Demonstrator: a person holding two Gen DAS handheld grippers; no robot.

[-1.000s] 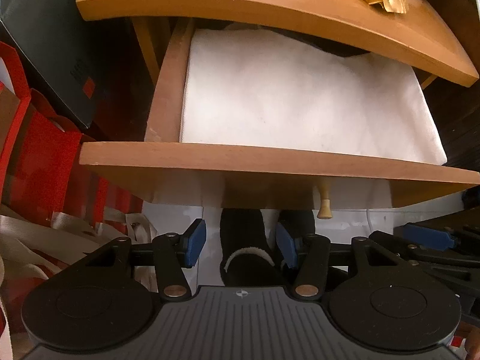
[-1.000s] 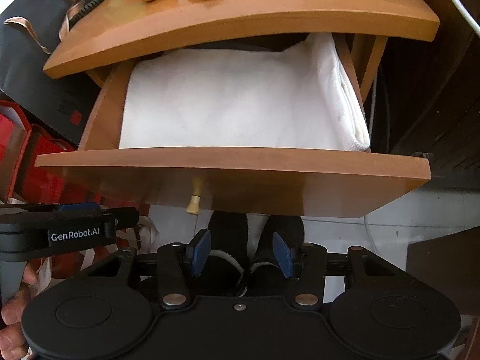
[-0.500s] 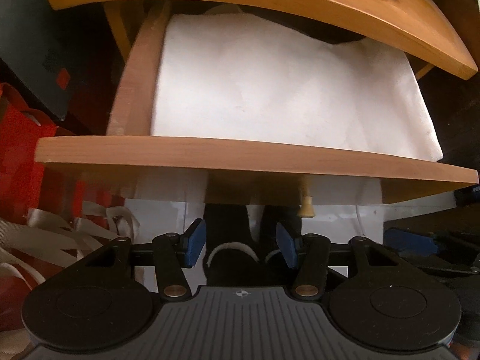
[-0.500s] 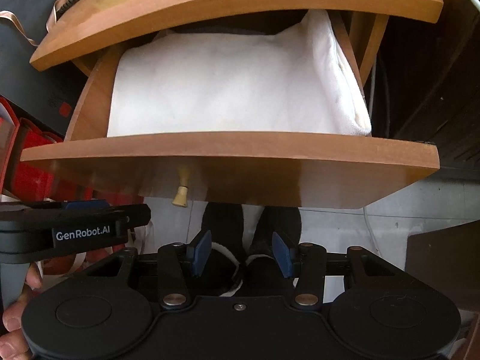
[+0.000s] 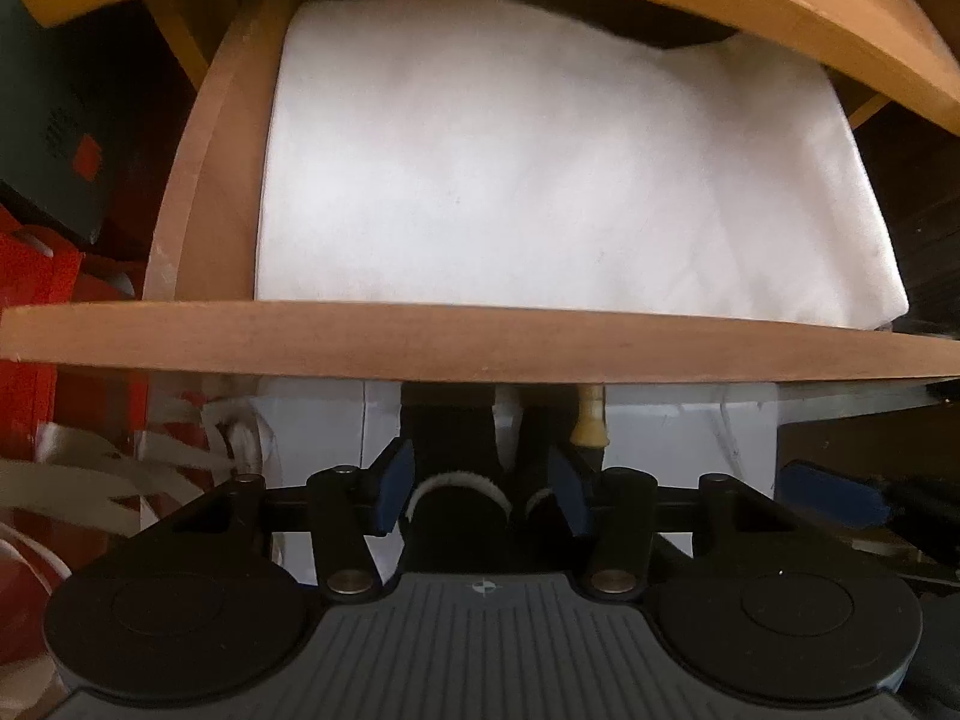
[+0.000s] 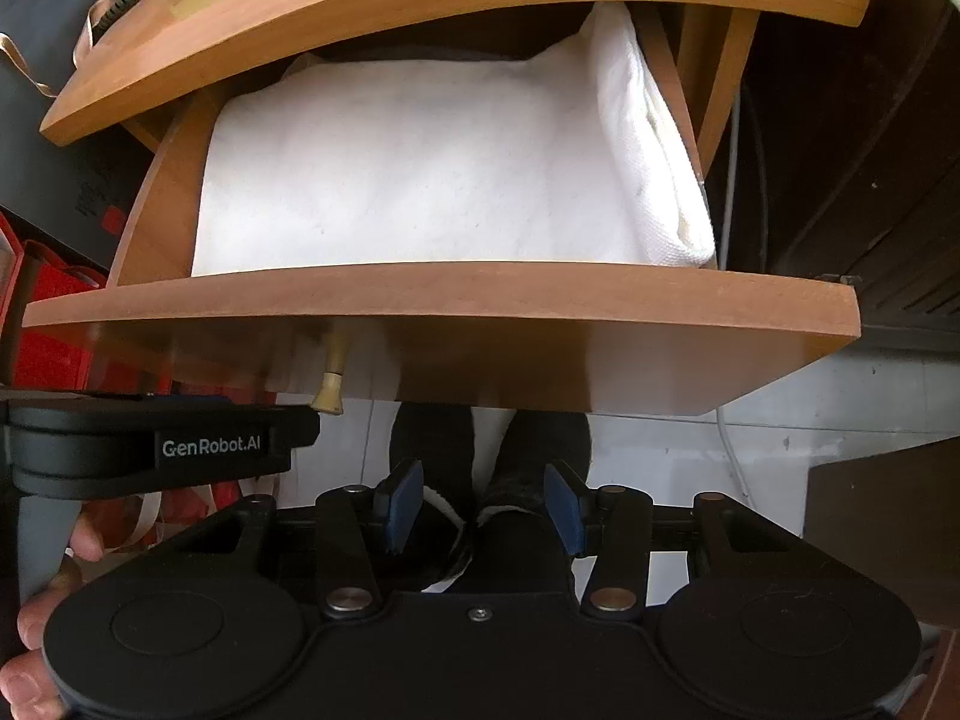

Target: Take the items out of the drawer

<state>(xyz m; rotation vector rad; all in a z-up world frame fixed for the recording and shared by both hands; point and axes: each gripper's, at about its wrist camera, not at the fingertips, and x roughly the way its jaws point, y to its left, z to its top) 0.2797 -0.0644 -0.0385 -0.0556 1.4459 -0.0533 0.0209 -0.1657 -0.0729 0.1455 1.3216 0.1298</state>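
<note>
While both grippers point steeply down in front of the pulled-out wooden drawer, the left gripper hangs with its blue pads apart and nothing between them; the right gripper is likewise parted and empty, only the person's dark shoes on the pale floor showing below it; a hand grips the left tool's handle at the edge of the right view; a folded white towel lies flat inside the drawer, filling it, its long axis running side to side along the drawer front, its folded layers showing at the right end; it looks thick, soft and faintly textured; a small pale knob sticks out of the drawer front.
</note>
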